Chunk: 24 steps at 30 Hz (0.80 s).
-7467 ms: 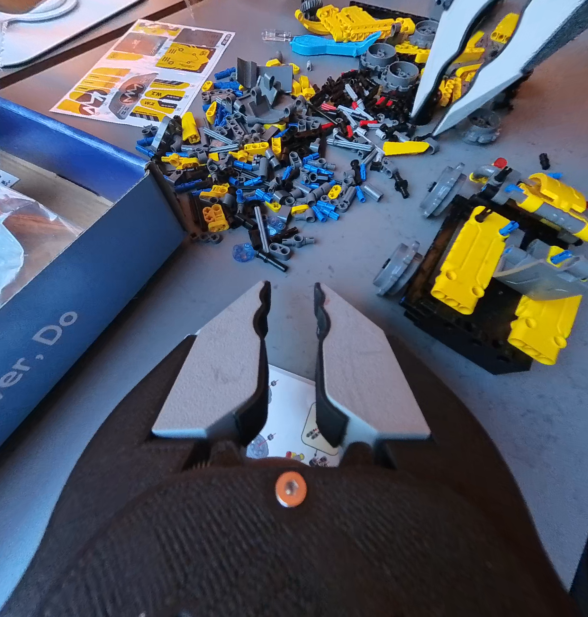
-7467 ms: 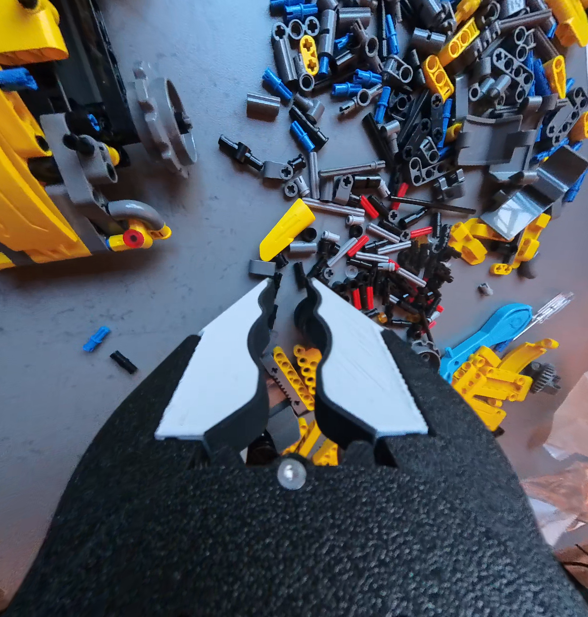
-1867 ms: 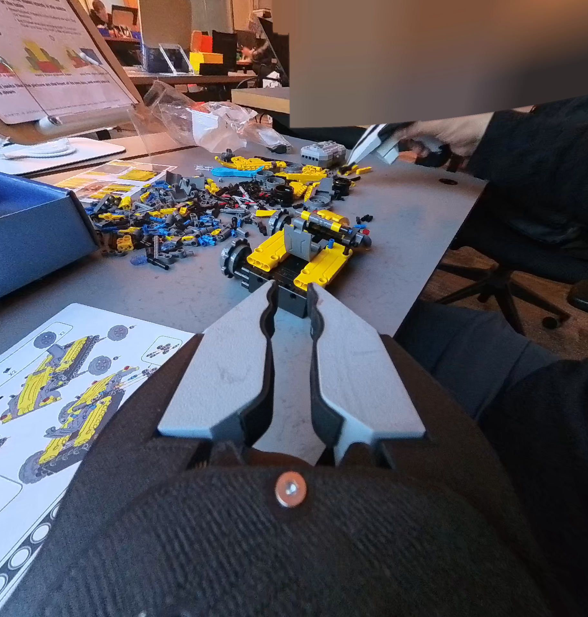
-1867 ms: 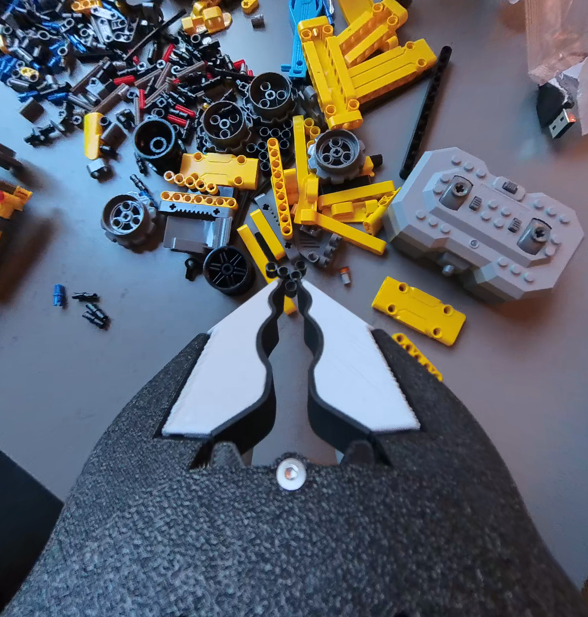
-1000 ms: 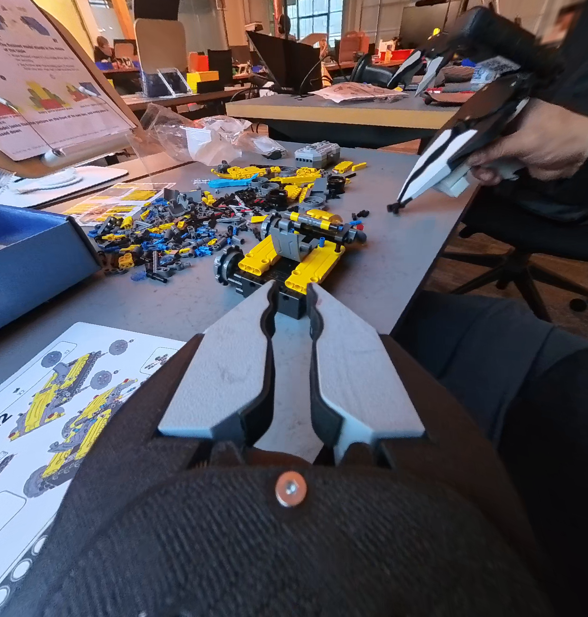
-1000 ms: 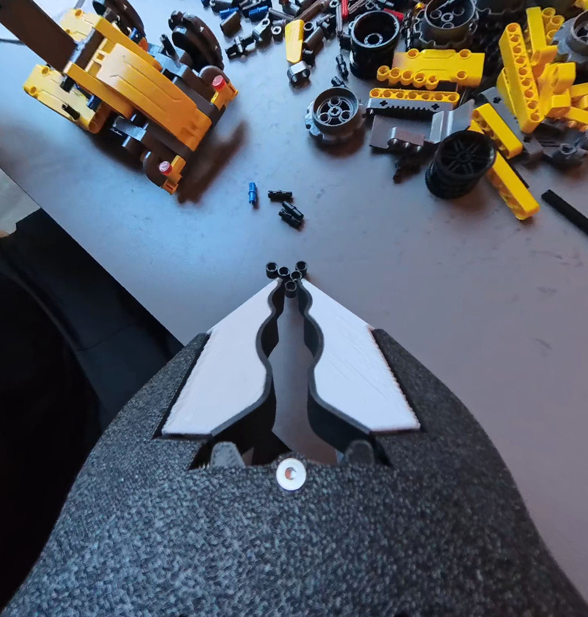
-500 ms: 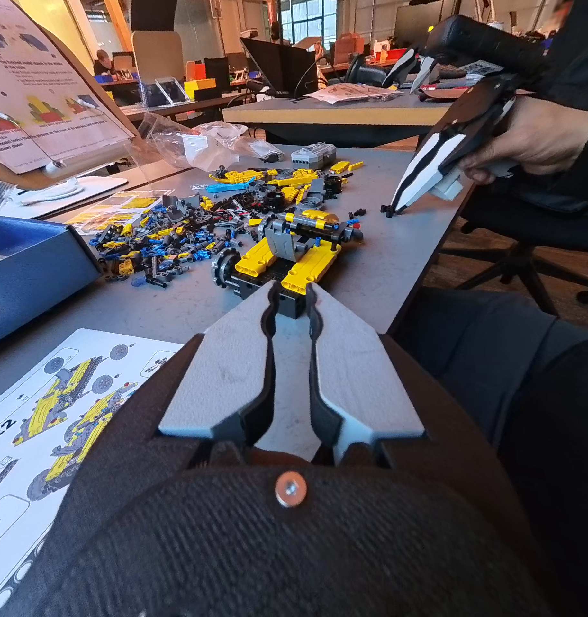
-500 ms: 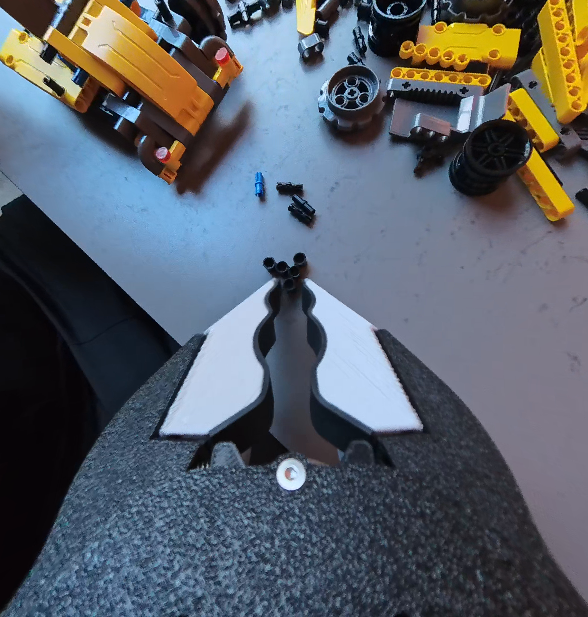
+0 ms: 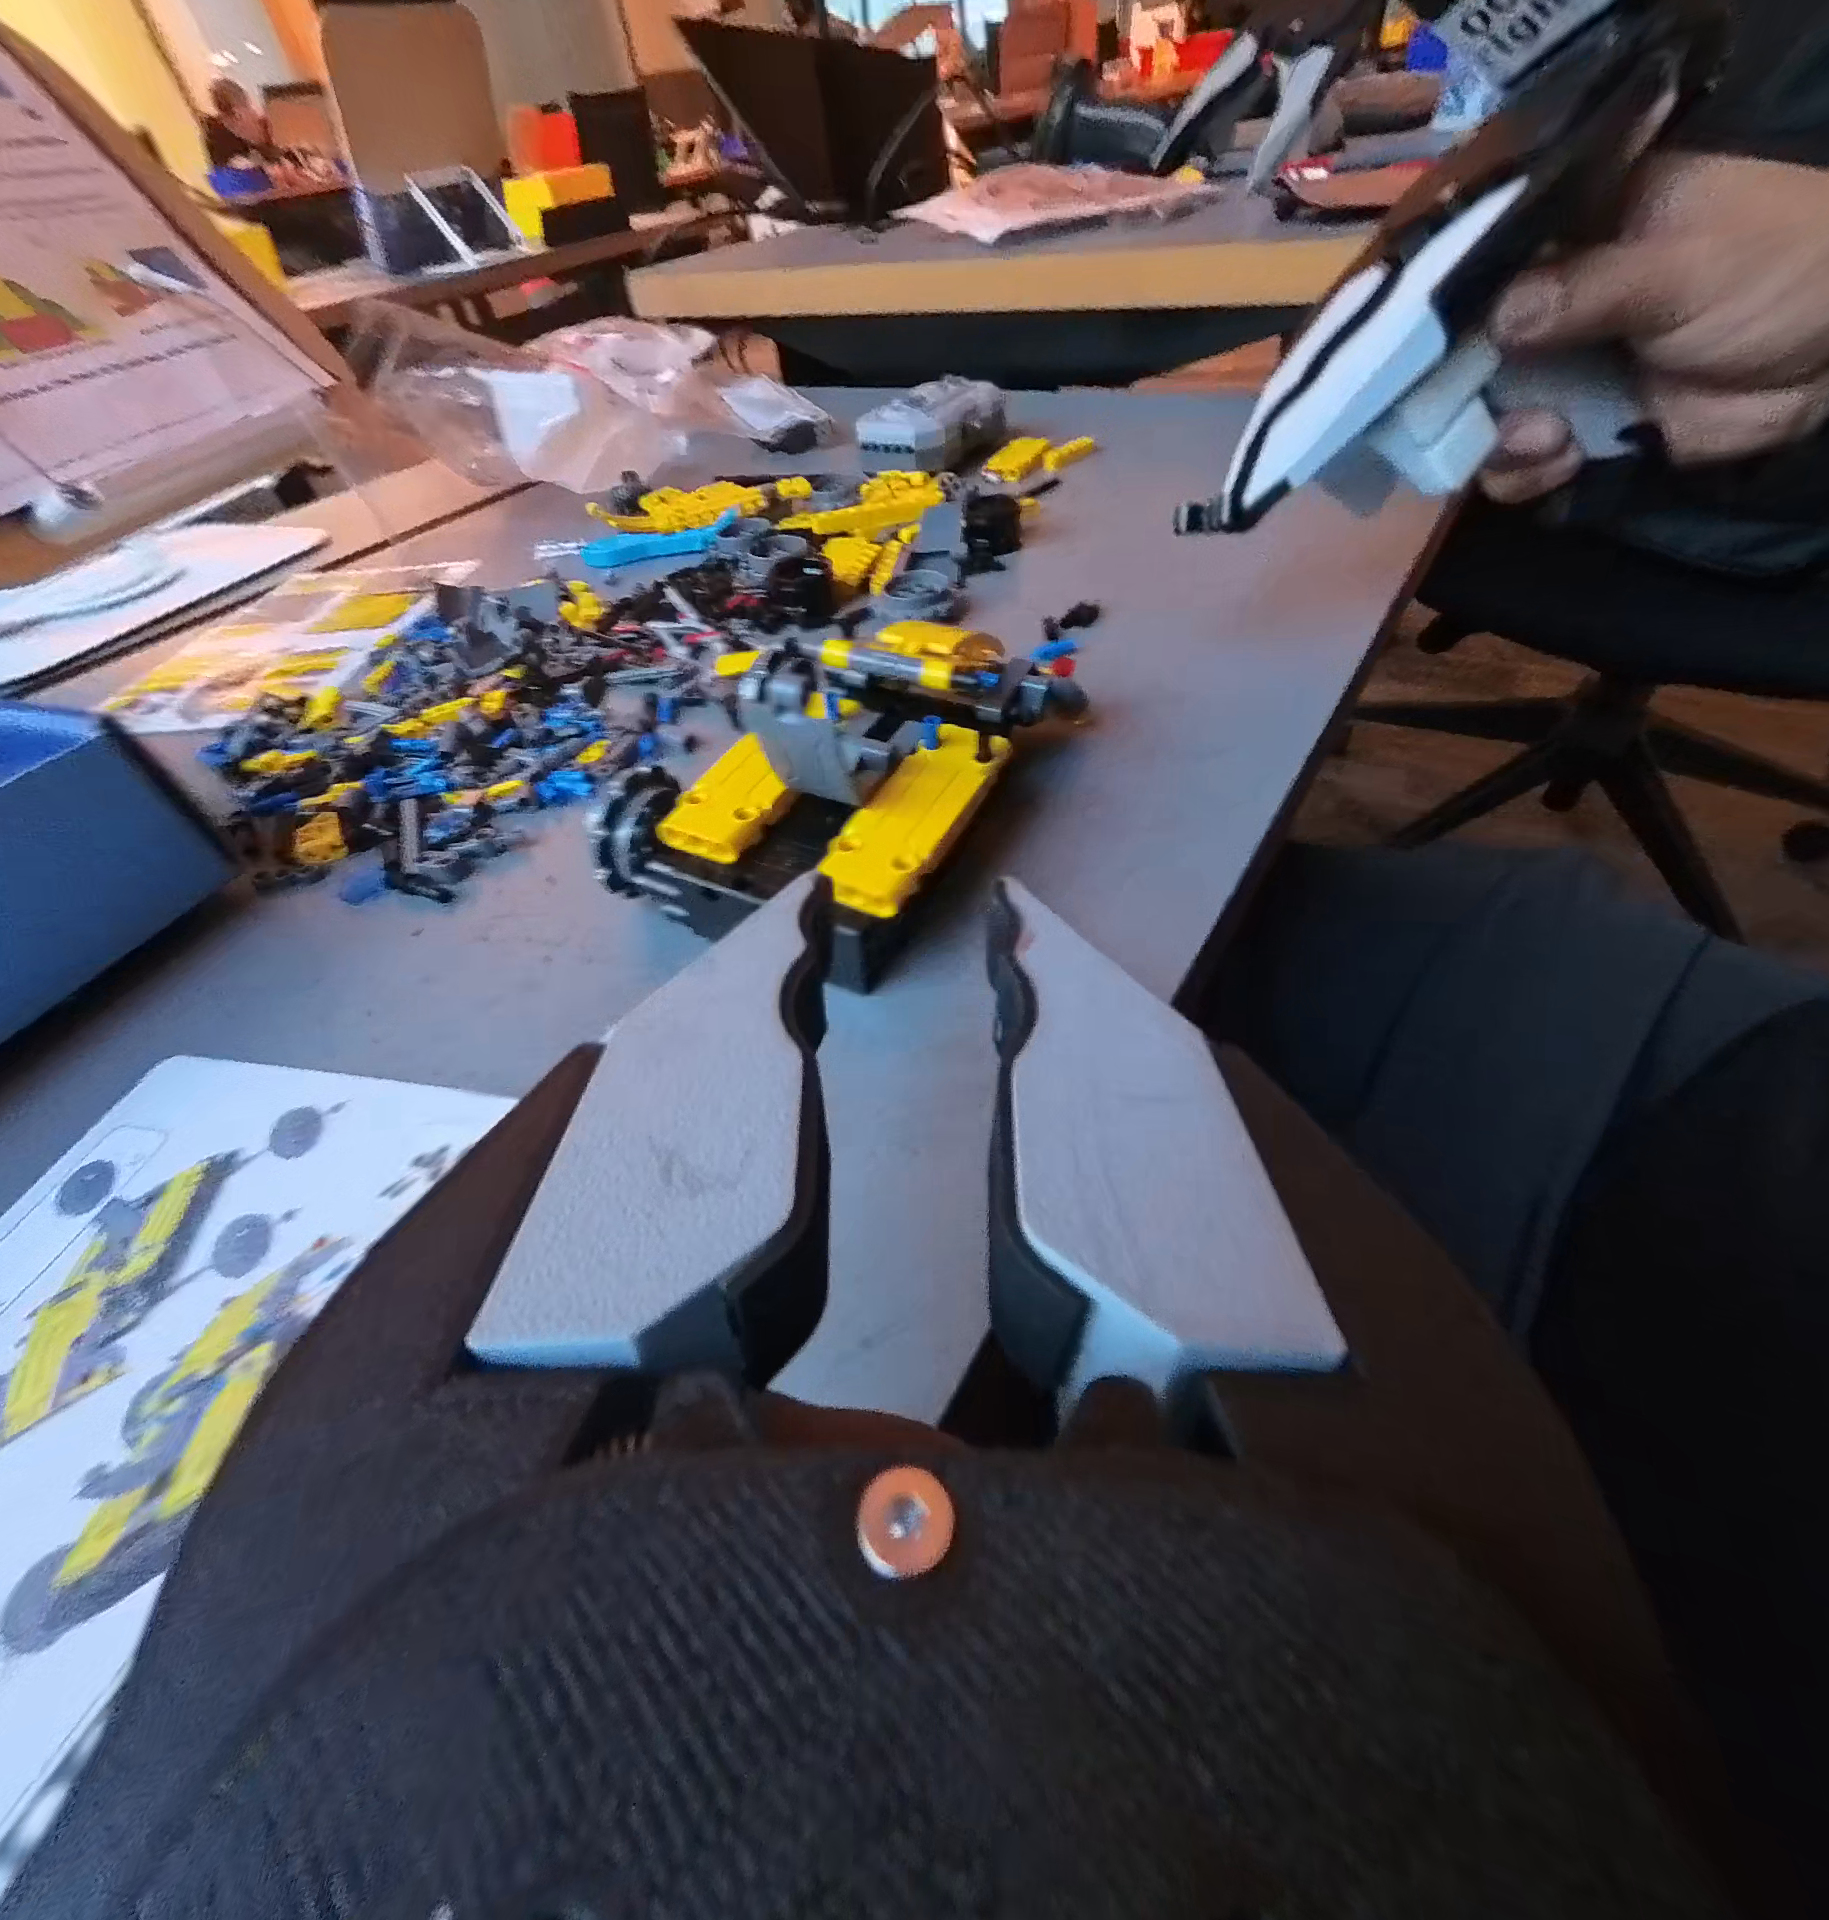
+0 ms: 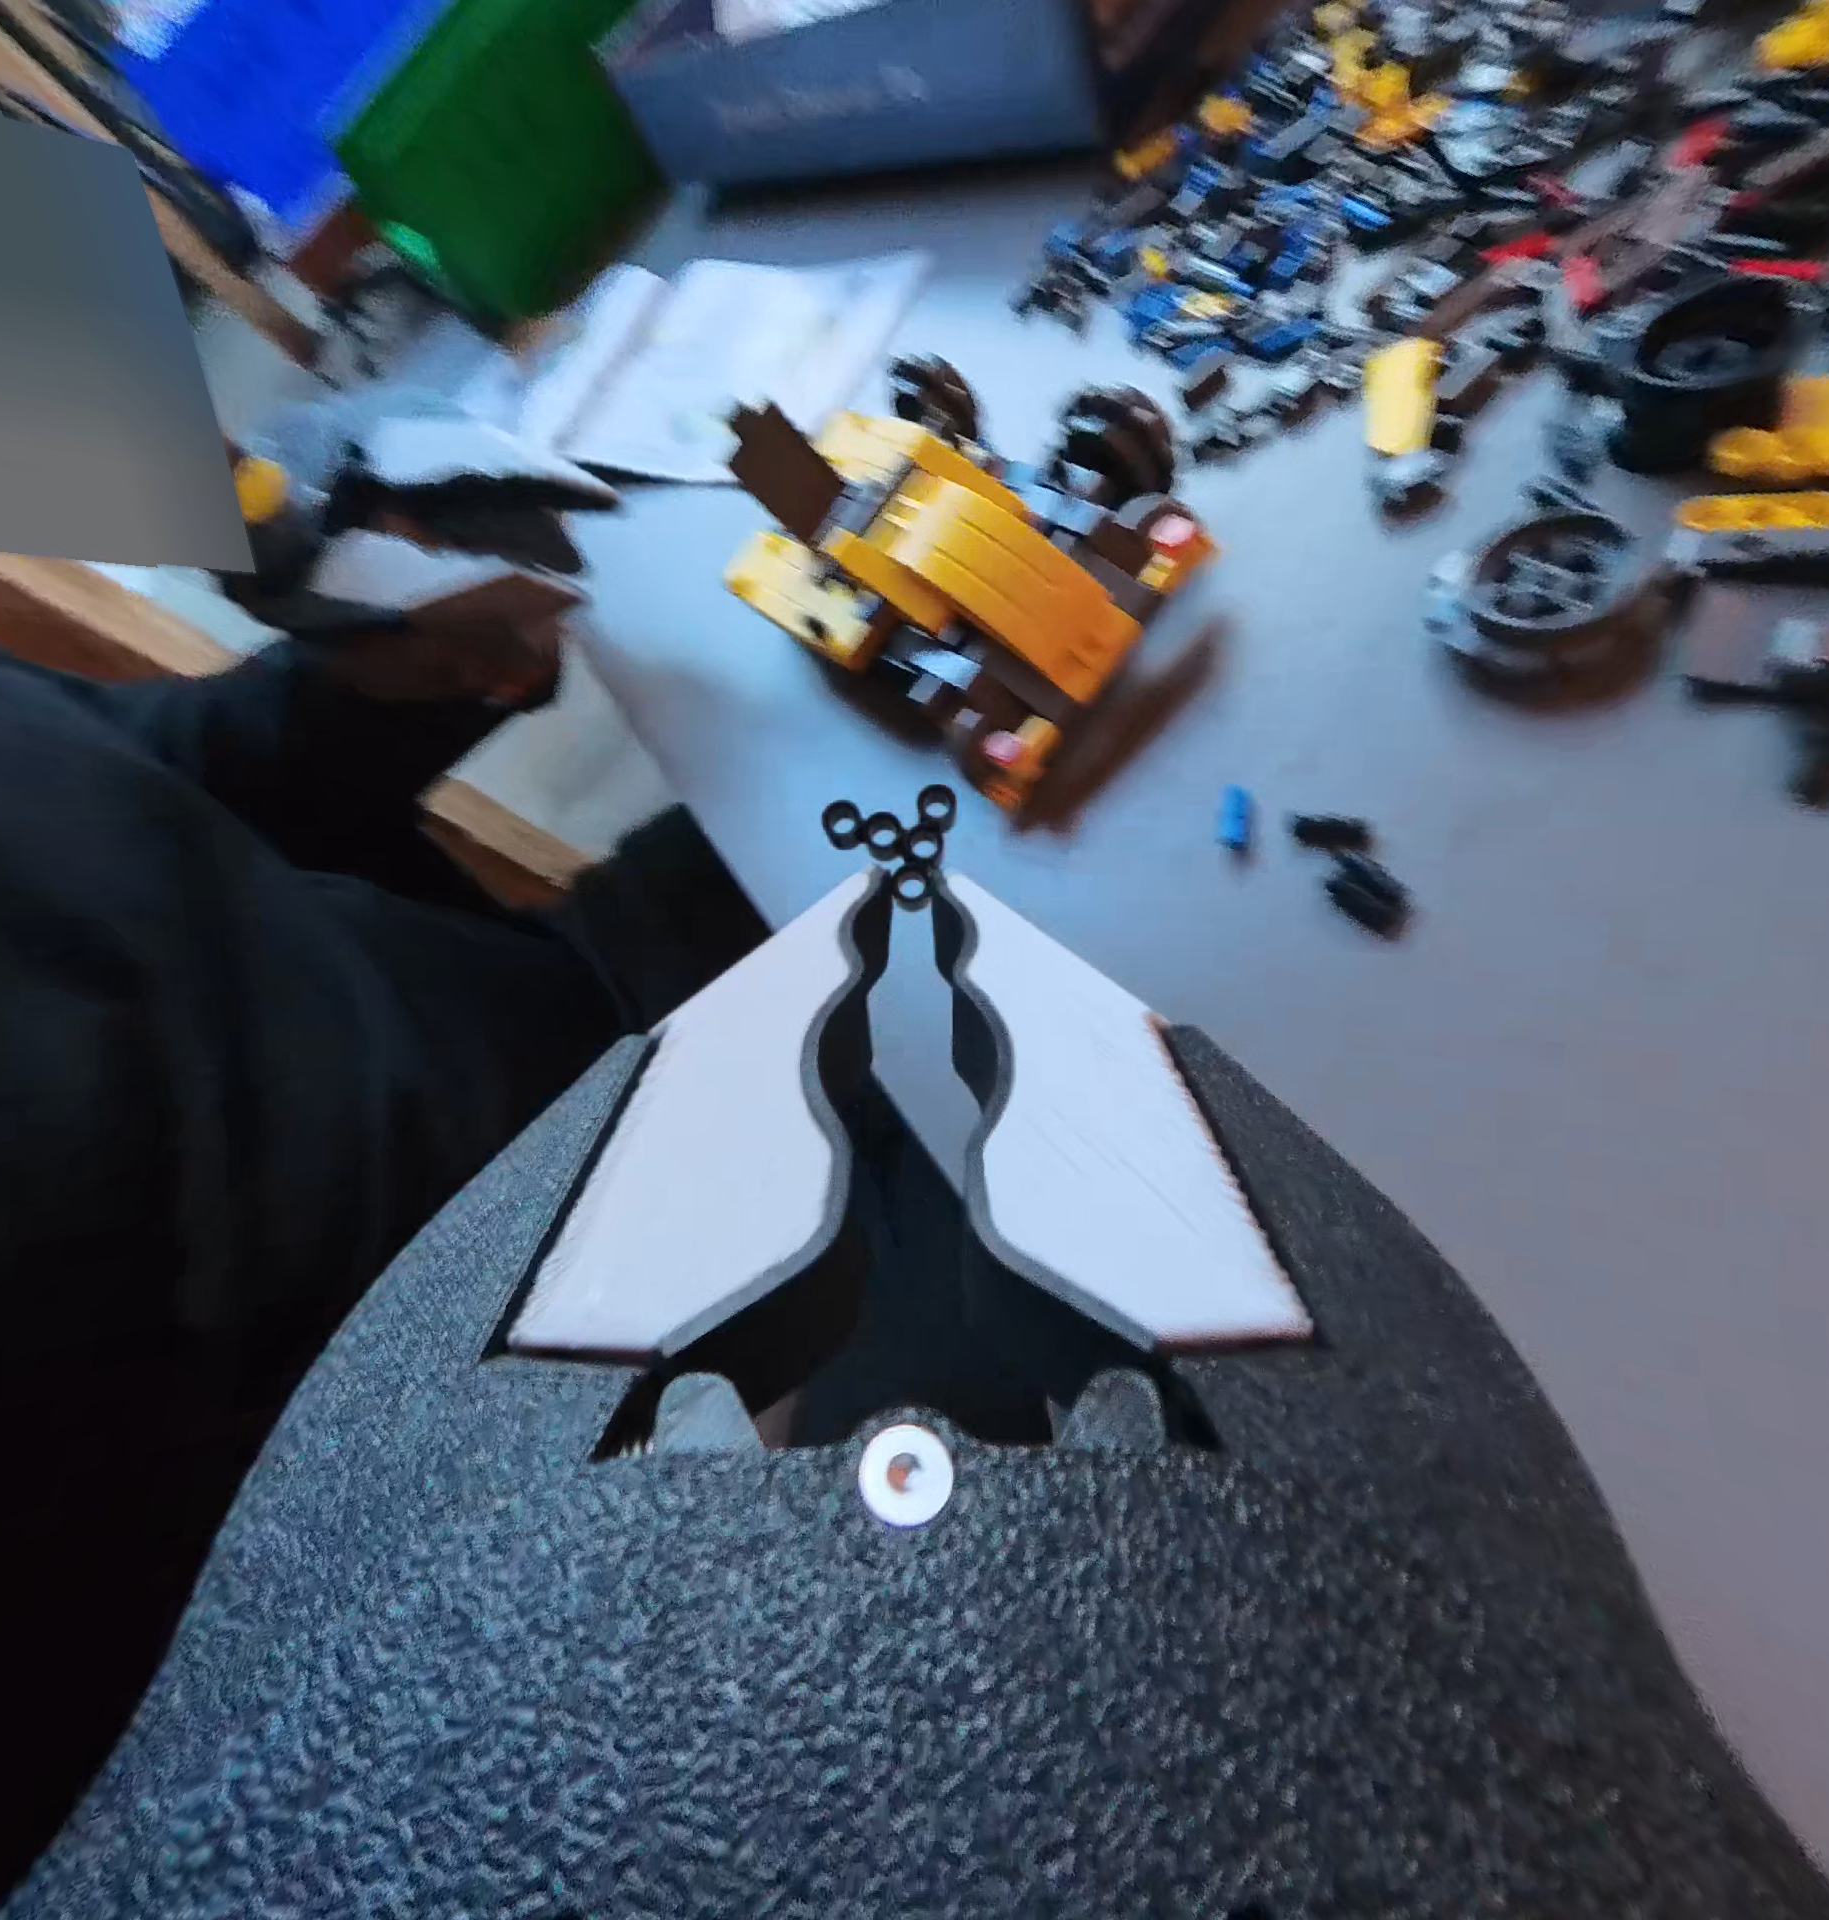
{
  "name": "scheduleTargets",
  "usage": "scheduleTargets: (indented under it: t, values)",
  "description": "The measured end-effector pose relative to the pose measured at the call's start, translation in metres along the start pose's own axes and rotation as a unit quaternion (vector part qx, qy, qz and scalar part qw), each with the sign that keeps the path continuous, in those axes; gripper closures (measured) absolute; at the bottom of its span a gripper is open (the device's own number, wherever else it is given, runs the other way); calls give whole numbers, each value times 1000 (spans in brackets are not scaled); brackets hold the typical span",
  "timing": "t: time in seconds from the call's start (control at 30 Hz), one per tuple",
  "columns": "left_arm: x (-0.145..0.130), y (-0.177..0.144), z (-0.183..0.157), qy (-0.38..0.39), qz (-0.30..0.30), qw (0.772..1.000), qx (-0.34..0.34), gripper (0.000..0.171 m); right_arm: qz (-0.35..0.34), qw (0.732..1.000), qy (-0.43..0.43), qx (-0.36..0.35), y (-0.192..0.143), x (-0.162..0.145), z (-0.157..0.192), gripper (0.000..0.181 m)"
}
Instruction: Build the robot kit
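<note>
A half-built yellow and black vehicle model (image 9: pixel 827 800) stands on the grey table (image 9: pixel 474 977). My left gripper (image 9: pixel 905 920) is open and empty, its tips just short of the model's near black end. My right gripper (image 10: pixel 910 891) is shut on a small black branched connector with round holes (image 10: pixel 889 831), held above the table beside the model (image 10: pixel 972 582). In the left wrist view the right gripper (image 9: pixel 1216 511) hangs in a hand at the upper right, over the table's edge, with the black connector (image 9: pixel 1192 516) at its tip.
A pile of small loose parts (image 9: pixel 442 717) lies left of the model, with larger yellow parts (image 9: pixel 848 509) behind. A blue box (image 9: pixel 48 862) and an instruction booklet (image 9: pixel 110 1299) are at the left. Loose pins (image 10: pixel 1346 873) lie near the right gripper. The person's legs (image 9: pixel 1512 1039) are past the table edge. My hands' fingertips stand some 20 cm from each other.
My left jaws have opened wider. My right gripper took the black connector from the parts pile, carried it towards the table's front edge, and has now swung to face the model.
</note>
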<state>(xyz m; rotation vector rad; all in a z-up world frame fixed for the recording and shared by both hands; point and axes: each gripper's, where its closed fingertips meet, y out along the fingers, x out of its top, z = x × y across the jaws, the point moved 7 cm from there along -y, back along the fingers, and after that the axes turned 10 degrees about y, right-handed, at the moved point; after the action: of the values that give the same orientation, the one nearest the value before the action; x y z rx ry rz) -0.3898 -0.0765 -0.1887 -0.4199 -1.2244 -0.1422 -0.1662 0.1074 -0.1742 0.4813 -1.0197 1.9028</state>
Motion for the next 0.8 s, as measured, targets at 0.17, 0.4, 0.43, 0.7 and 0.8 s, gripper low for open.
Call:
scheduleTargets:
  t: [0.17, 0.4, 0.43, 0.7, 0.8]
  values:
    - [19, 22, -36, 20, 30, 997, -73, 137, 10, 989, 36, 146, 25, -10, 40, 174]
    - [46, 38, -70, 92, 21, 987, -127, 129, 78, 965, 74, 238, 55, -31, 67, 174]
    - [47, 38, -74, 104, 18, 986, -132, 130, 81, 964, 76, 241, 56, -33, 67, 174]
    - [42, 28, -89, 195, 35, 972, -122, 158, 100, 954, 90, 267, 61, -38, 75, 174]
    - [40, 26, -89, 200, 33, 972, -115, 166, 106, 952, 99, 271, 63, -39, 75, 174]
